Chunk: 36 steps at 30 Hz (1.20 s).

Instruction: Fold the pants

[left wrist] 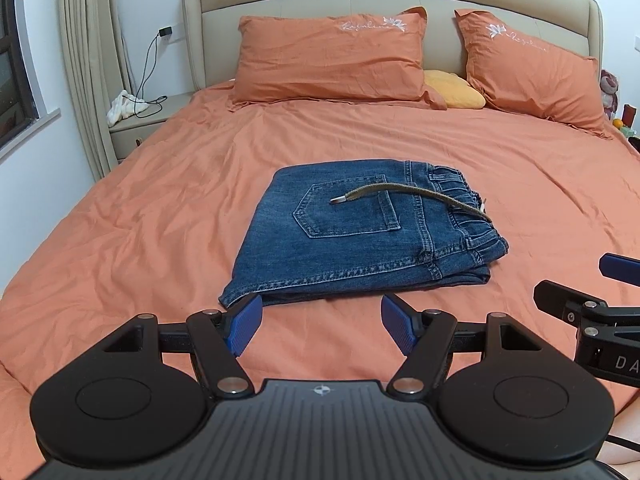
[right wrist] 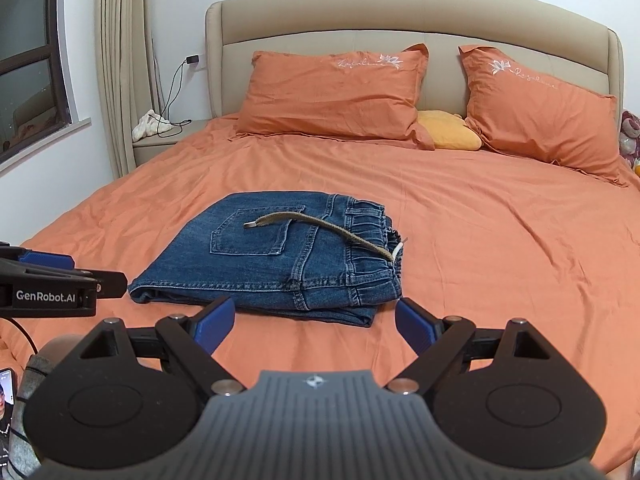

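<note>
Blue denim pants (left wrist: 360,236) (right wrist: 276,264) lie folded into a compact stack on the orange bed sheet (left wrist: 160,200), back pocket up. A khaki drawstring (left wrist: 408,194) (right wrist: 320,224) trails across the pocket from the elastic waistband. My left gripper (left wrist: 322,322) hovers just short of the stack's near edge, open, nothing between its blue pads. My right gripper (right wrist: 314,324) is also open and empty, just in front of the stack's near right corner. Each gripper shows at the edge of the other's view.
Two orange pillows (left wrist: 332,60) (left wrist: 532,72) and a yellow cushion (left wrist: 454,88) lie against the beige headboard (right wrist: 400,12). A bedside table (left wrist: 140,120) with a white cloth and charger cable stands at the left, by curtains and a window. A phone (right wrist: 6,400) shows at lower left.
</note>
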### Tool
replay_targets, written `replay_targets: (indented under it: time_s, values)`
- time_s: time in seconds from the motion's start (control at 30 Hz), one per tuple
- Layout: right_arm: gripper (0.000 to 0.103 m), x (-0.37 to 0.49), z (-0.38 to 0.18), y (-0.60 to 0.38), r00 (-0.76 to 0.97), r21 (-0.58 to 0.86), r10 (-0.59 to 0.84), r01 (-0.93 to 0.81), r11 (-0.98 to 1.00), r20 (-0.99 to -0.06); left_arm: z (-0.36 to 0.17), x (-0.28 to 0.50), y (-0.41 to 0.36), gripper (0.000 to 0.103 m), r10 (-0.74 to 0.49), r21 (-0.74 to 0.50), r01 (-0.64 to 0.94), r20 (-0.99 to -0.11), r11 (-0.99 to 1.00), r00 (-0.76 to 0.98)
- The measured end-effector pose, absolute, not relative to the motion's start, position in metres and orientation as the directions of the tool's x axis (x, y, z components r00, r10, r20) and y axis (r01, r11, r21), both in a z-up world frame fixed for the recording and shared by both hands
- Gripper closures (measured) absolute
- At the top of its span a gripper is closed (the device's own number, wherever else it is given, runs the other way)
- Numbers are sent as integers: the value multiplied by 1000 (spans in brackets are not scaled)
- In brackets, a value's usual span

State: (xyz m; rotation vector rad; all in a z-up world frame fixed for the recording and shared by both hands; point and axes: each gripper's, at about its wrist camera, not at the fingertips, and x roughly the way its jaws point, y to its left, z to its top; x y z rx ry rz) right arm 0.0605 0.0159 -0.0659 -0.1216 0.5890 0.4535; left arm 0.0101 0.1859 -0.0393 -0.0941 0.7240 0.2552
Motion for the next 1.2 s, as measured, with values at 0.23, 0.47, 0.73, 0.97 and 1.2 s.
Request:
replay_targets:
  time_s: [0.23,0.47,0.73,0.97,1.2]
  values:
    - [19,58,-61,10,741,28,386,-445,895,-550,-36,9,179,23,201,13,-257,-664,966,720]
    - [19,54,-59,2,746,44,389,-437,898,-541,-32,8,173,23,205,30,-247,-661,968,722]
    - [19,52,-57,-7,746,57,392,-432,900,-539,-31,8,169,23,205,37,-242,-661,969,721]
    - [19,50,-56,-9,745,64,398,-434,899,-535,-31,8,168,23,206,37,-243,-661,969,722]
    - [19,50,-55,-11,746,65,400,-435,898,-532,-31,9,167,23,206,38,-243,-660,969,722]
